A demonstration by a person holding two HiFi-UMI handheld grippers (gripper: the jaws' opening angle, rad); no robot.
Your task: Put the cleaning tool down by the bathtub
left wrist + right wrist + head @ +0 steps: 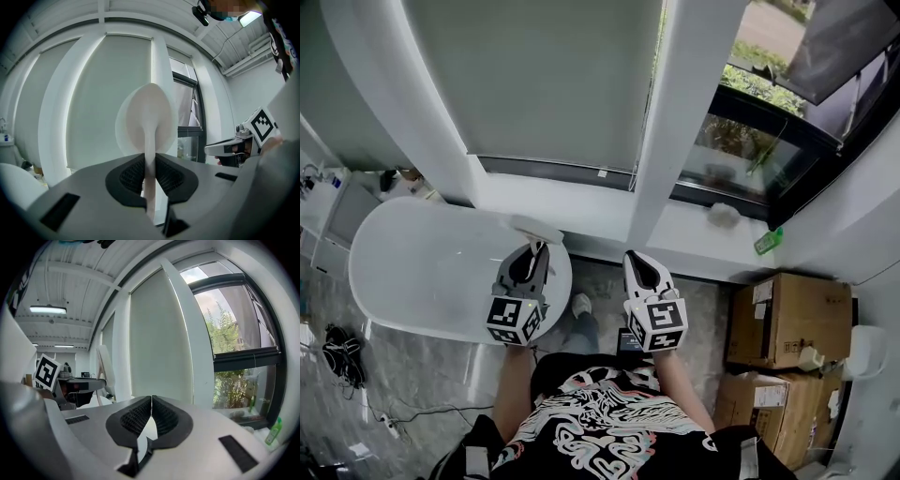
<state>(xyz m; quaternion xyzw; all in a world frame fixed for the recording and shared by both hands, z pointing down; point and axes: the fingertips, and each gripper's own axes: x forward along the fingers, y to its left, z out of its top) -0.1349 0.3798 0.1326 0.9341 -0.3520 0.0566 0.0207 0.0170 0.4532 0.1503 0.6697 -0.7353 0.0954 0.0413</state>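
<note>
Jaws of the left gripper (pixel 149 164) were pressed together on the thin white stem of the cleaning tool (pixel 146 119). Its broad, pale oval head stood up above the dark pads in the left gripper view. From the head view, the left gripper (pixel 534 248) hung over the right end of the white bathtub (pixel 422 272). The cleaning tool (pixel 537 228) jutted out past the jaw tips, above the tub's far rim and close to the wall under the window. It was held in the air and had not been set down on anything.

The right gripper (pixel 639 262) was just beside the left one, above the grey floor (pixel 600 281) between the tub's right end and the stacked cardboard boxes (pixel 787 319). In the right gripper view, the right gripper (pixel 151 401) had its ribbed pads meeting at the tips with nothing between them. Both marker cubes faced up toward the head camera.

A pale roller blind (pixel 553 84) covered the window pane behind the tub. A small green bottle (pixel 769 241) stood at the right end of the white windowsill (pixel 581 211), and it also showed at the lower right of the right gripper view (pixel 273 431). Dark cables (pixel 342 352) lay on the floor near the tub's left end.
</note>
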